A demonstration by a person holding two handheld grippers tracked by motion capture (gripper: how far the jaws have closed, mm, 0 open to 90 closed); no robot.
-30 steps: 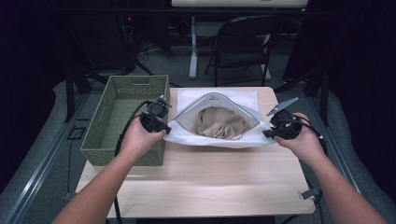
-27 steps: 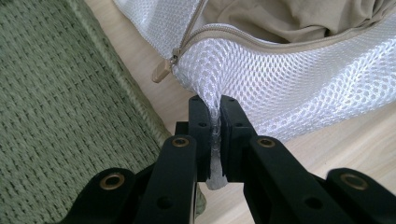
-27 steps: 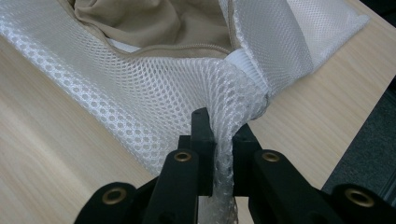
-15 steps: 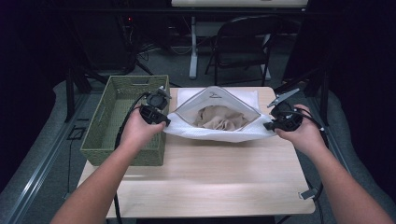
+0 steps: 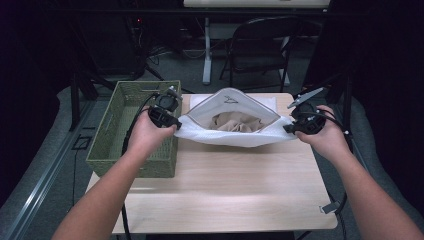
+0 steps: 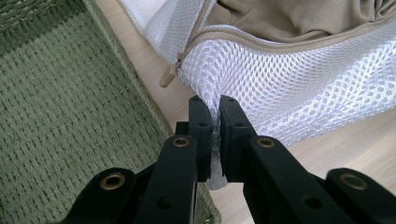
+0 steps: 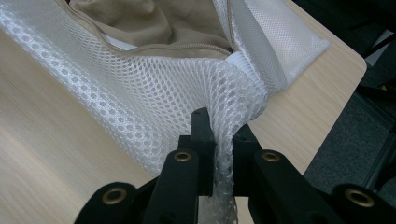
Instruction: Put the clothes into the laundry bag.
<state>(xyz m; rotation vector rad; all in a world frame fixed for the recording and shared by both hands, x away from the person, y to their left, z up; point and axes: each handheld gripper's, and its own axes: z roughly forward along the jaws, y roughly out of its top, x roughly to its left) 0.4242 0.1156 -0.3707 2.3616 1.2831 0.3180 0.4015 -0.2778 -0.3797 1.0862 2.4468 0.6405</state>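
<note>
A white mesh laundry bag (image 5: 235, 134) hangs stretched between my two grippers above the back of the wooden table (image 5: 225, 190). Its zipper mouth gapes open and a beige garment (image 5: 235, 121) lies bunched inside. My left gripper (image 5: 172, 124) is shut on the bag's left corner; its jaws pinch the mesh (image 6: 280, 79) just below the zipper pull (image 6: 169, 77). My right gripper (image 5: 289, 128) is shut on the bag's right corner, with a fold of mesh (image 7: 140, 112) squeezed between the jaws. The beige garment (image 7: 135, 21) shows past the zipper edge.
A green woven basket (image 5: 115, 145) stands at the table's left, right beside my left gripper; its weave (image 6: 60, 116) runs close under the jaws. A dark chair (image 5: 260, 50) and desk legs stand behind the table. Bare wood lies in front of the bag.
Both grippers have lifted and moved away from me with the bag held between them. The bag's mouth now stands up more open.
</note>
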